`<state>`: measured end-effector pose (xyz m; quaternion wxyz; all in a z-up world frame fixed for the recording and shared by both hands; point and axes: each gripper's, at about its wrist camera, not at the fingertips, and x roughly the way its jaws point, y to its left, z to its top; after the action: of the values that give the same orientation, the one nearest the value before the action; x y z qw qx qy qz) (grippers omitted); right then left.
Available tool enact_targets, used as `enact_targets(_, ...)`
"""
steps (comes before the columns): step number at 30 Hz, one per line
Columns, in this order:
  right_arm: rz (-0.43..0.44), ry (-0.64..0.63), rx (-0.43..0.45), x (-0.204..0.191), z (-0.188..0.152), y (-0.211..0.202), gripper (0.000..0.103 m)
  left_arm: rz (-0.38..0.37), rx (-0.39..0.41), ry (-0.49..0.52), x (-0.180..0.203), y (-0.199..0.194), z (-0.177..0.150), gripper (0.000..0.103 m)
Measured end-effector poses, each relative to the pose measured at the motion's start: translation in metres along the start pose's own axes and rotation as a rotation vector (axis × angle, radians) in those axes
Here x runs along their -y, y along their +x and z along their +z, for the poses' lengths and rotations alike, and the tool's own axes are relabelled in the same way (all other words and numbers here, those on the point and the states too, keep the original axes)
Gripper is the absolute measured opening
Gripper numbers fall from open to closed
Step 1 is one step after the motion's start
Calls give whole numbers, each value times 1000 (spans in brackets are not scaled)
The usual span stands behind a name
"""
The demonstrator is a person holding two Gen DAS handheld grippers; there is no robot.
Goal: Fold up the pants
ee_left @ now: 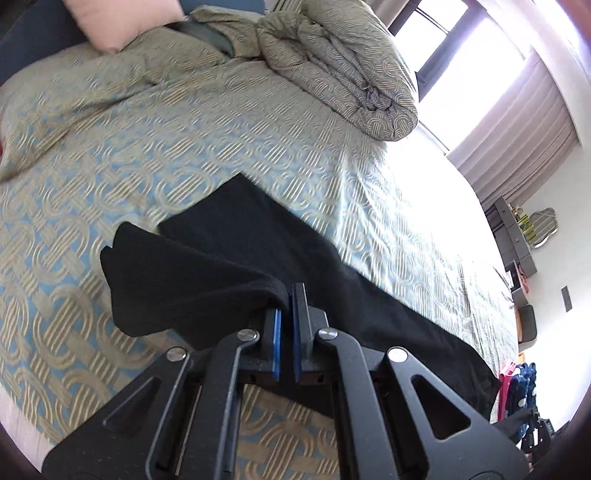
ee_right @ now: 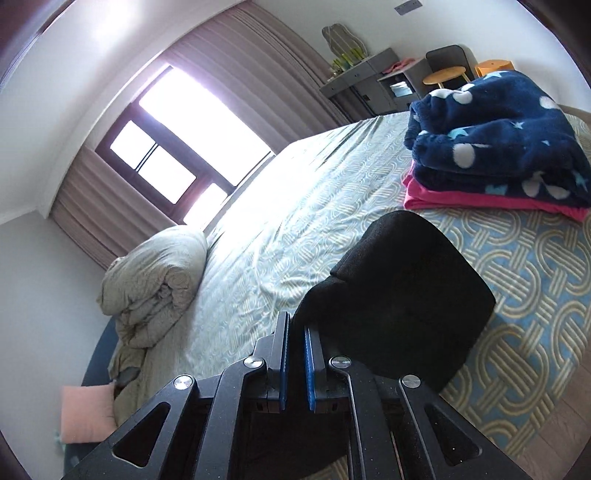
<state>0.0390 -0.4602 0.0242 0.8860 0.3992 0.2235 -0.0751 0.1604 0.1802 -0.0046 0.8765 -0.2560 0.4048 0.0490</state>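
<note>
Black pants (ee_left: pixel 236 251) lie on a bed with a patterned blue-and-tan cover (ee_left: pixel 184 140). My left gripper (ee_left: pixel 287 295) is shut on an edge of the pants and holds it lifted, so the cloth drapes to the left and runs back to the right. In the right wrist view my right gripper (ee_right: pixel 295 325) is shut on another part of the black pants (ee_right: pixel 406 288), which bulge up folded just beyond the fingers above the cover (ee_right: pixel 535 295).
A rolled duvet (ee_left: pixel 332 74) and a pink pillow (ee_left: pixel 122 22) lie at the bed's head. A folded navy star blanket on pink cloth (ee_right: pixel 498 147) sits on the bed beyond the pants. A window (ee_right: pixel 177 147), grey desk (ee_right: pixel 369 81) and stool (ee_right: pixel 443 75) stand behind.
</note>
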Motion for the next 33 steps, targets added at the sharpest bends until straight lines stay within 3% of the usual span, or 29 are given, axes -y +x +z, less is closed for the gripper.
enact_targets(5, -56, 13, 0, -6, 30, 57, 6, 56, -12, 48, 38, 46, 41, 6)
enact_targets(10, -161, -19, -29, -5, 54, 134, 6, 147, -103, 91, 63, 131, 71, 6)
enact_targets(14, -288, -27, -170, 10, 56, 213, 8, 184, -216, 103, 64, 195, 75, 7)
enact_targets(17, -393, -24, -261, 26, 48, 250, 9, 219, -249, 125, 62, 215, 72, 12)
enact_targets(22, -344, -84, -282, 15, 56, 251, 23, 253, -249, 153, 48, 205, 76, 34)
enact_targets(24, -346, -84, -288, 14, 63, 243, 27, 274, -233, 148, 40, 193, 82, 35)
enact_targets(27, -352, -79, -246, 15, 74, 219, 34, 326, -175, 136, 21, 163, 95, 42)
enact_targets(29, -390, -87, -204, 16, 77, 199, 51, 369, -108, 121, 2, 136, 103, 54)
enact_targets(30, -405, -92, -167, 16, 79, 187, 56, 379, -82, 110, -9, 123, 107, 54)
enact_targets(33, -418, -133, -117, 18, 78, 154, 59, 394, -48, 68, -41, 91, 110, 54)
